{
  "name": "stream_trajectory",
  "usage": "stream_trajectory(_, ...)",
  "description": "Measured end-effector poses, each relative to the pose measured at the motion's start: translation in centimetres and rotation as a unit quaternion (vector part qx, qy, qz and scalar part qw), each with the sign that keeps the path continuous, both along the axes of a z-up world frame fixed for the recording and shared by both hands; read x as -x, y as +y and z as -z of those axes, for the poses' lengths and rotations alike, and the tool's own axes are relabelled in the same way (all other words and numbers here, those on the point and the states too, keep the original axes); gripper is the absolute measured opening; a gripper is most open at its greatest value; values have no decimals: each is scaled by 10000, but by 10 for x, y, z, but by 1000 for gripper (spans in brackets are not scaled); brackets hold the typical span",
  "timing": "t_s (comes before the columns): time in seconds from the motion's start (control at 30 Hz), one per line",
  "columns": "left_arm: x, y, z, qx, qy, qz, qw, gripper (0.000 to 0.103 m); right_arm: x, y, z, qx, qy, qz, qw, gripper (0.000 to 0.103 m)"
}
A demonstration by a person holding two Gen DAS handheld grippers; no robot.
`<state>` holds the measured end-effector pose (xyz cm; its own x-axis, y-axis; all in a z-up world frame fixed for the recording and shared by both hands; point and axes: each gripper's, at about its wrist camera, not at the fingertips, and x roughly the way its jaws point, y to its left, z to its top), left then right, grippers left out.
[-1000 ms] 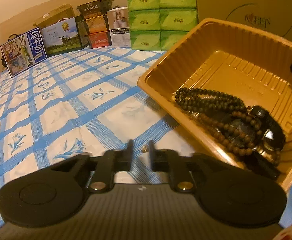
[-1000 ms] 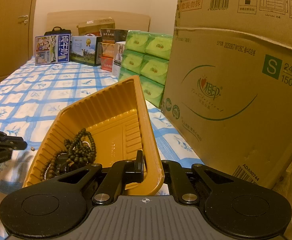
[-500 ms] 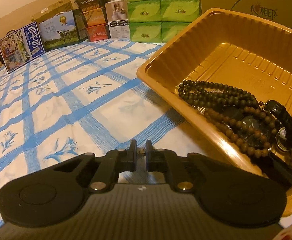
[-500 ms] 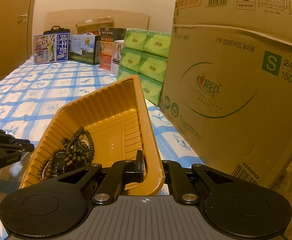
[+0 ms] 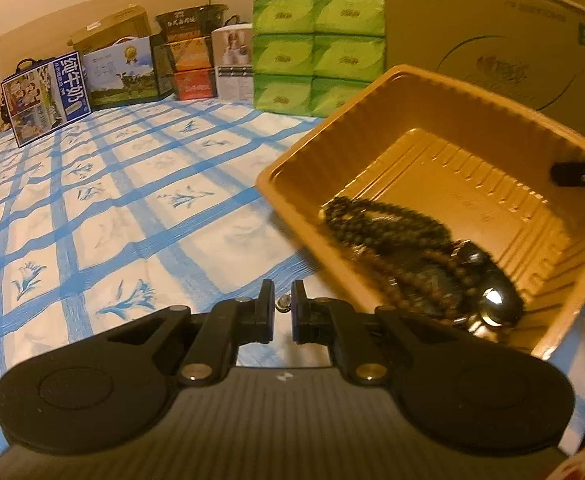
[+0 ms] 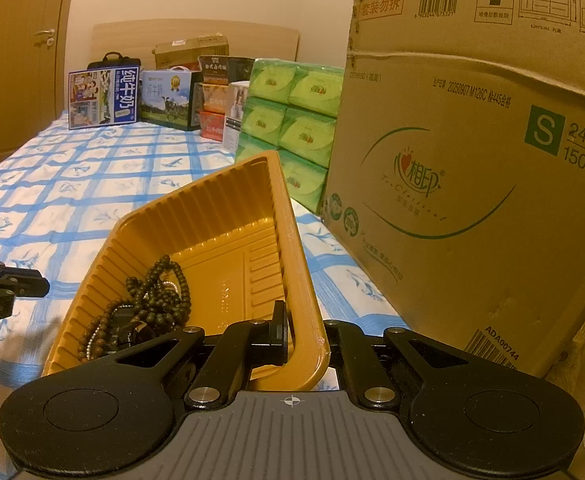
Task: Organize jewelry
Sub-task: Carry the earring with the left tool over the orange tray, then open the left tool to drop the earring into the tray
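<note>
Left gripper [image 5: 282, 309] is pinching a small metallic stud-like jewelry piece [image 5: 283, 303] just above the bedsheet [image 5: 132, 200], right gripper [image 6: 306, 336] is clamping the tilted gold plastic tray [image 6: 220, 216] wall; next move likely carrying it over the rim, releasing beside the bead bracelets [image 6: 152, 296].

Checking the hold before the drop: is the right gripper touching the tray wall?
Touching. In the right wrist view the right gripper is shut on the yellow tray, one finger inside the near wall and one outside, with no gap showing.
</note>
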<state>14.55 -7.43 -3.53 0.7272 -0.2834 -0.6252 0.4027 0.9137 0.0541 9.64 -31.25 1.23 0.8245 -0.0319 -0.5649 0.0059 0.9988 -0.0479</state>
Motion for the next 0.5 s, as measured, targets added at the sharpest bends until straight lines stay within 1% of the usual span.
stream_trajectory(0.3,15,-12,-15,100,-76,184,9998,7,1,1,0,-9,-10,-8,10000,5)
stream_trajectory(0.5,23,-17,-23,302,-82,319,9990,7,1,2,0,-9,-13,-10,10000,5)
